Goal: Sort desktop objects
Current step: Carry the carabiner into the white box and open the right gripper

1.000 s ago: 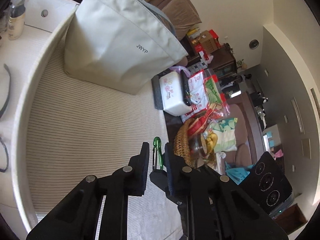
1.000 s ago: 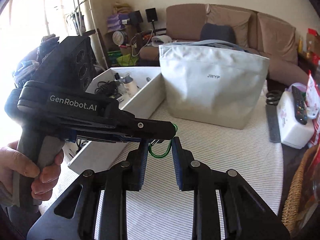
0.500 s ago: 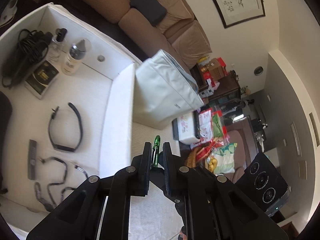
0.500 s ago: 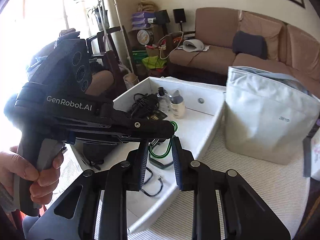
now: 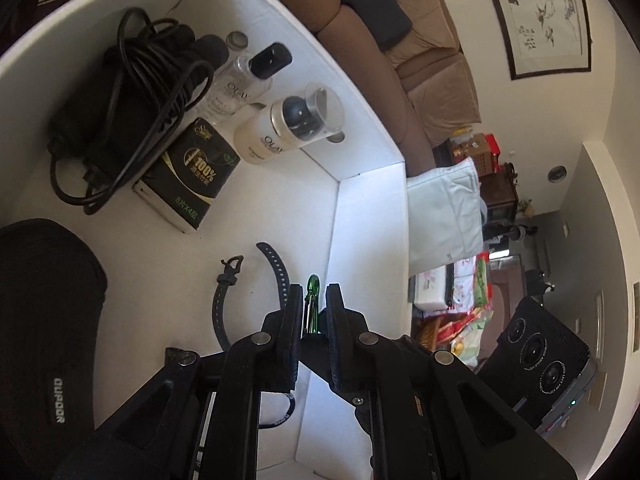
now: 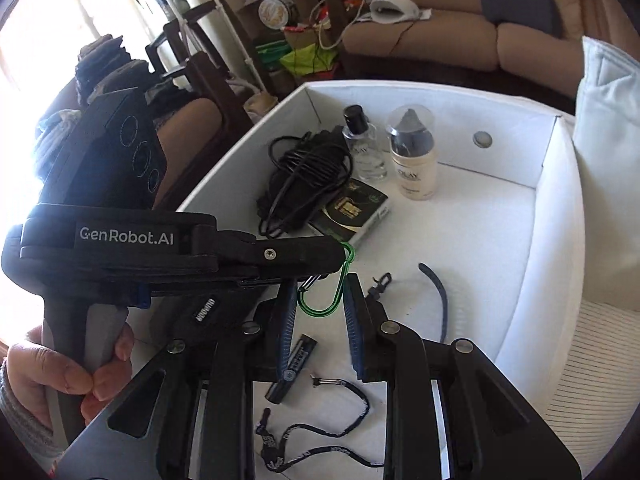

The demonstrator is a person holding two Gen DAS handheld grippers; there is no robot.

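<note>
Pinching the green carabiner [image 6: 325, 288] by its narrow end, the left gripper [image 5: 313, 312] has its fingers [image 5: 291, 320] clamped on the clip and holds it in the air above the white box [image 5: 360, 184], so the clip hangs free over the box floor rather than resting on anything. The right gripper [image 6: 320, 320] sits just below and behind the clip with its fingers [image 6: 354, 320] apart and empty; the loop hangs between them without clearly touching either pad. Judging by the task, the clip is held over the box because that is where small items are gathered, and a release here would likely drop it among them. Seen from the right wrist, the carabiner's long axis runs on a slant, from the clamped end at upper right down to the rounded end at lower left, with the gate on its left side. From the left wrist it shows edge-on, a thin green strip pointing forward past the fingertips. Below lie a strap [image 6: 440, 300], a lanyard [image 6: 320, 436], a battery [image 6: 294, 364], a tissue pack [image 6: 352, 210], a corded adapter [image 6: 304, 176] and two bottles [image 6: 412, 156]. A bag [image 6: 608, 120] stands beside the box on the striped surface [image 6: 592, 360].
</note>
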